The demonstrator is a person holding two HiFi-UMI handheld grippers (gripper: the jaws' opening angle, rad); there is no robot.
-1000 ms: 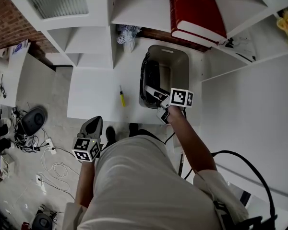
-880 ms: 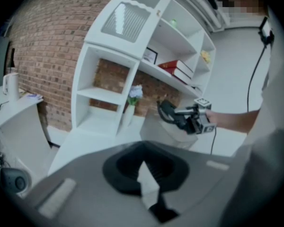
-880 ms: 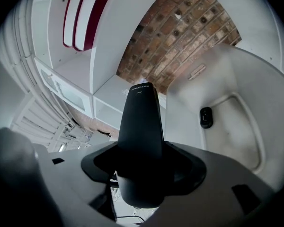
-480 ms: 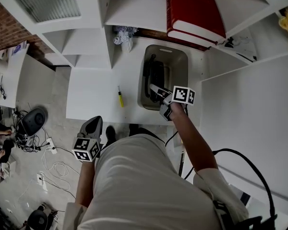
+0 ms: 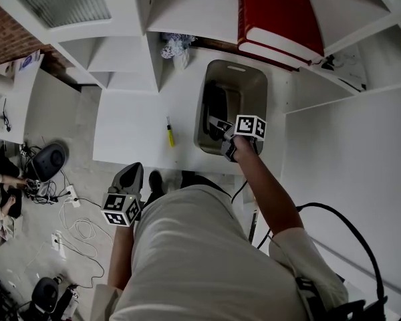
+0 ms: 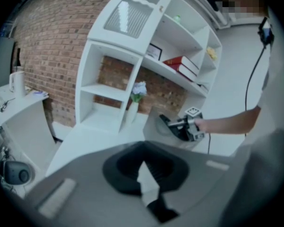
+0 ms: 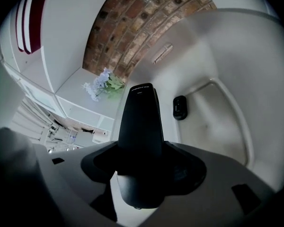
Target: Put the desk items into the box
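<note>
A grey plastic box with rounded corners and smooth matt walls is seen on the white desk top, just in front of the white shelf unit. A narrow oblong slot is moulded into its far wall. The right gripper is held over the near end of this box, and its jaws are clamped on a long black object with a smooth, slightly glossy casing and a rounded, tapering tip. A line of small pale print is carried near that tip, but it cannot be read. A small black oblong item lies on the box floor, and a larger dark mass is seen against the left inner wall; neither can be identified.

A slender yellow tool with a dark tip lies flat on the desk to the left of the box, apart from it.

The left gripper is held low beside the person's body, off the near desk edge, with its grey jaws pressed together on nothing. Black-and-white square markers are carried on the cube of each gripper.

Two red hardback books with pale page edges lie stacked on a shelf above the box. A white vase of pale flowers stands in front of a rough red brick wall.
</note>
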